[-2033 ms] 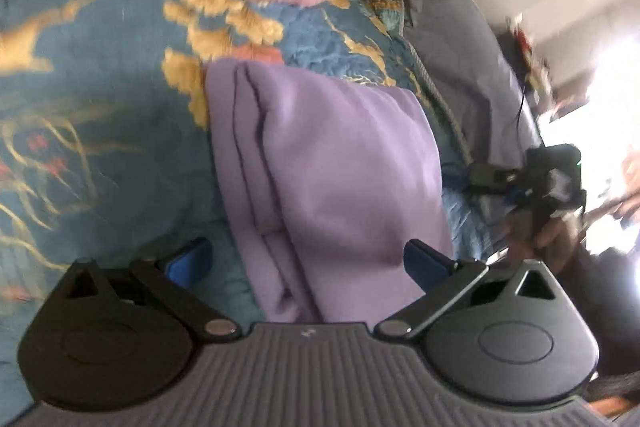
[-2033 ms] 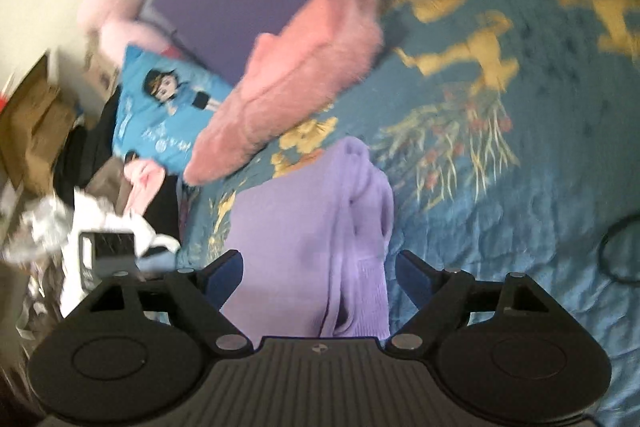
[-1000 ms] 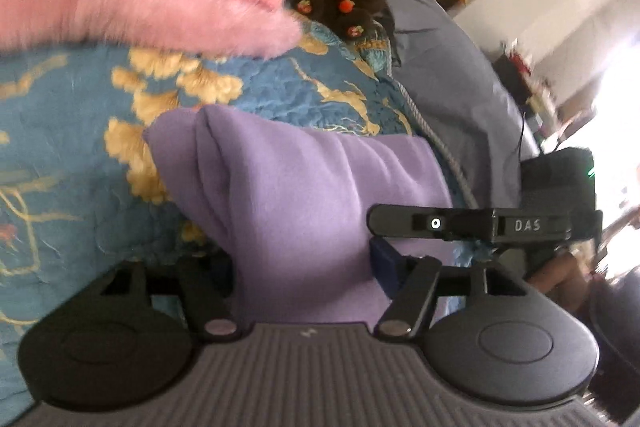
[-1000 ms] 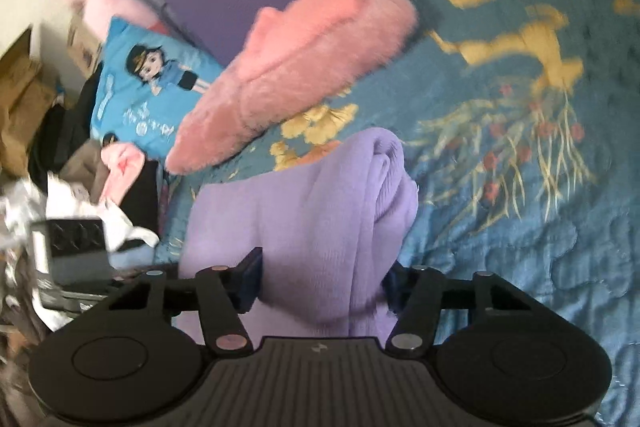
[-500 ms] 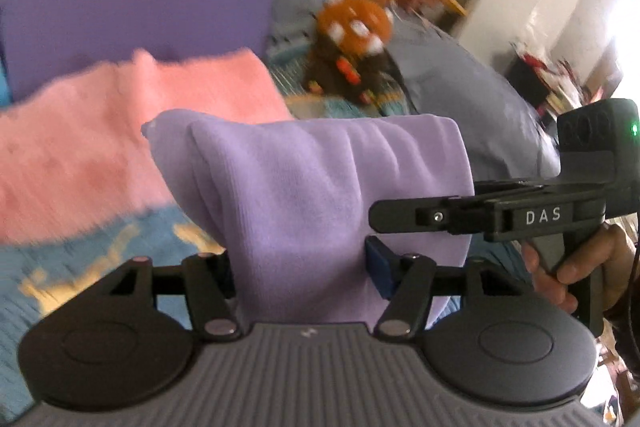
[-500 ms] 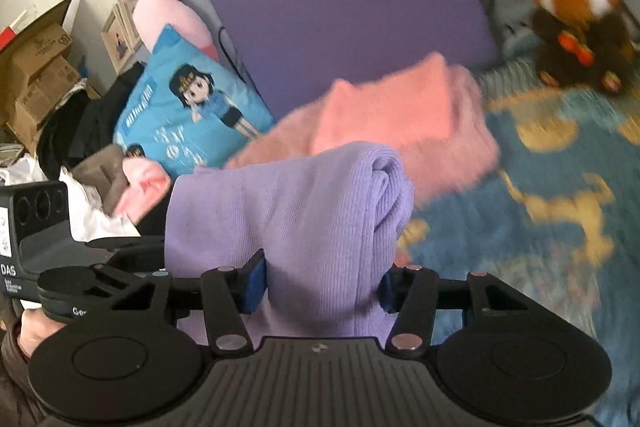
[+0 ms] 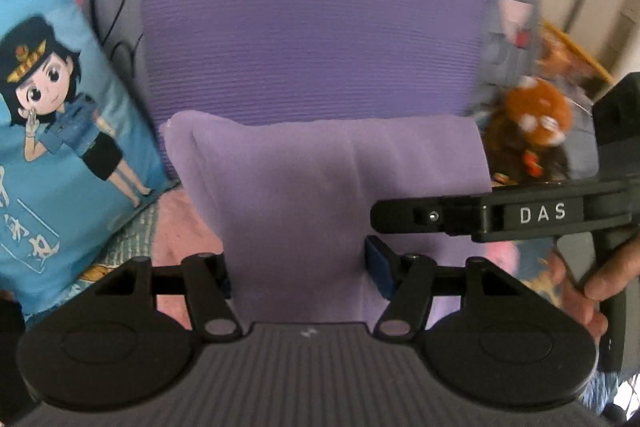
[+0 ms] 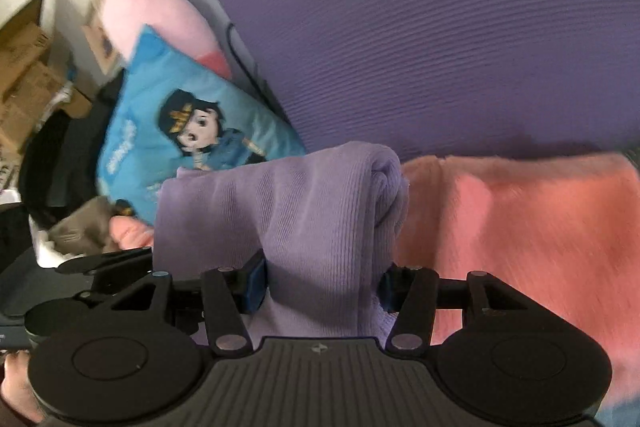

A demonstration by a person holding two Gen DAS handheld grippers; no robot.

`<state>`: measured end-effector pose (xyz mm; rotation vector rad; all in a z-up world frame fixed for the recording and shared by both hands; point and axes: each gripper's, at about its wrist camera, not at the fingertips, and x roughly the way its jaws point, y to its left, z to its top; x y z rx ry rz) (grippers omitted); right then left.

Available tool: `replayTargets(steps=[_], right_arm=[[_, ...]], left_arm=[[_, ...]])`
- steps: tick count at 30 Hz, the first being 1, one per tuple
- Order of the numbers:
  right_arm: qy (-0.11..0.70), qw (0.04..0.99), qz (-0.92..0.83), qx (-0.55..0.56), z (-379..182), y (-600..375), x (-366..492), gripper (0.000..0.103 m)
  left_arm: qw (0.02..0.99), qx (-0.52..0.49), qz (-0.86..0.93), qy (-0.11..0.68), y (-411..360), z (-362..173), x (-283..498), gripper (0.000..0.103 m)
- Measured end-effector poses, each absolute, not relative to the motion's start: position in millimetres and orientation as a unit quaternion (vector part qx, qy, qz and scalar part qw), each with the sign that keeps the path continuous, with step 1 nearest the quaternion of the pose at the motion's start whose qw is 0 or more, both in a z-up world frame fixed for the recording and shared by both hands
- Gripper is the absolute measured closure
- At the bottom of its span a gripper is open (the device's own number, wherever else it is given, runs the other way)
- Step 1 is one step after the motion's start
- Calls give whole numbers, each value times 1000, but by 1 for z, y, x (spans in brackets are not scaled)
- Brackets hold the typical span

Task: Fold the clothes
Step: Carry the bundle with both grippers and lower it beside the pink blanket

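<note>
Above the bed: folded sweater [image 7: 320, 187] now airborne, lifted off the quilt.
Left tongs [image 7: 296, 275] and right tongs [image 8: 320, 283] each clamped on it, mid-frame; pink garment [image 8: 520, 227] lies beneath at right — fold done, likely stacking next.

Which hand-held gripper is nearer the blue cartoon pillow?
Left. The left hand-held gripper grips the lilac garment beside the blue cartoon pillow; the right hand-held gripper grips its far end.
</note>
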<state>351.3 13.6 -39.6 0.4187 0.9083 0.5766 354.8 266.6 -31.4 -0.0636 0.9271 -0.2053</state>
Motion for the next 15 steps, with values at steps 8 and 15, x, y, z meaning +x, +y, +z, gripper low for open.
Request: replayTargets(steps=[8,15], right_arm=[[498,813,238,186,-107,50,421,50],[506,810,215,202,-144,50,436,48]], left_arm=[[867,-35,-64,493,286,-99,421,33],[875,-18,-33,482,278,-120,429,19]])
